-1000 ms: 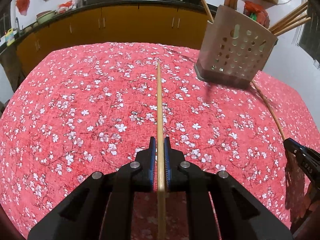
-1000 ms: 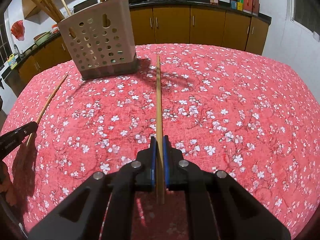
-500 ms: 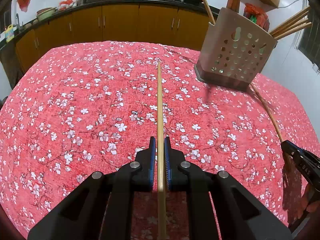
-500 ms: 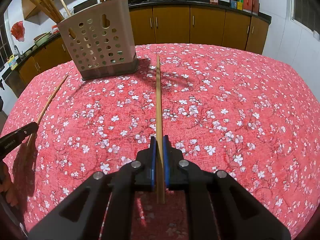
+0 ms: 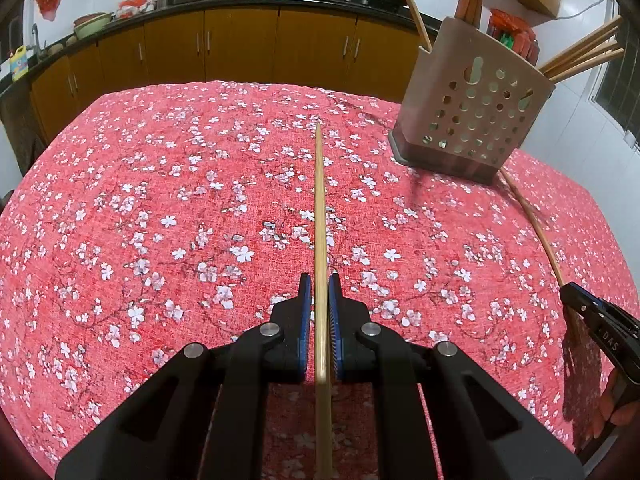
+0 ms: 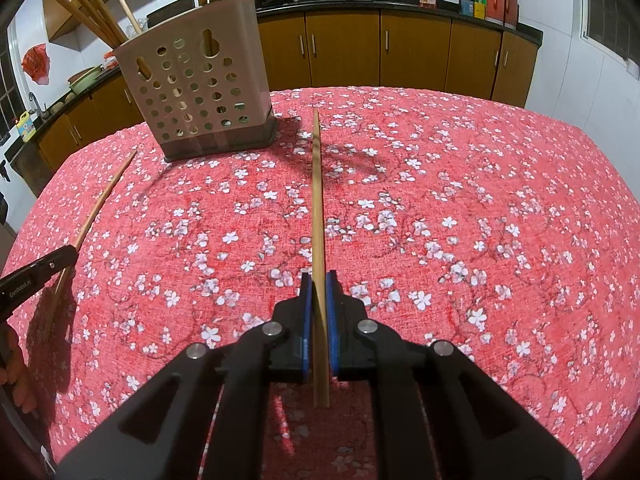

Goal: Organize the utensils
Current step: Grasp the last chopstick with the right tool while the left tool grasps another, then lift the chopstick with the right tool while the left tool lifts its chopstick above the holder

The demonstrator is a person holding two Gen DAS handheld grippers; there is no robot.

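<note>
Left gripper point(image 5: 319, 280) clamped on 1 chopstick point(image 5: 319, 200); right gripper point(image 6: 319, 278) clamped on another chopstick point(image 6: 317, 184), both sticks pointing forward over the floral table point(image 5: 160, 200). Holder point(image 6: 196, 92) stands near the table's far edge, more sticks upright inside.

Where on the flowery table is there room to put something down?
The tablecloth is bare nearly everywhere: the whole side right of the holder, and the wide stretch left of it. It is crowded only at the holder, which bristles with sticks, and where each claw holds a chopstick.
</note>
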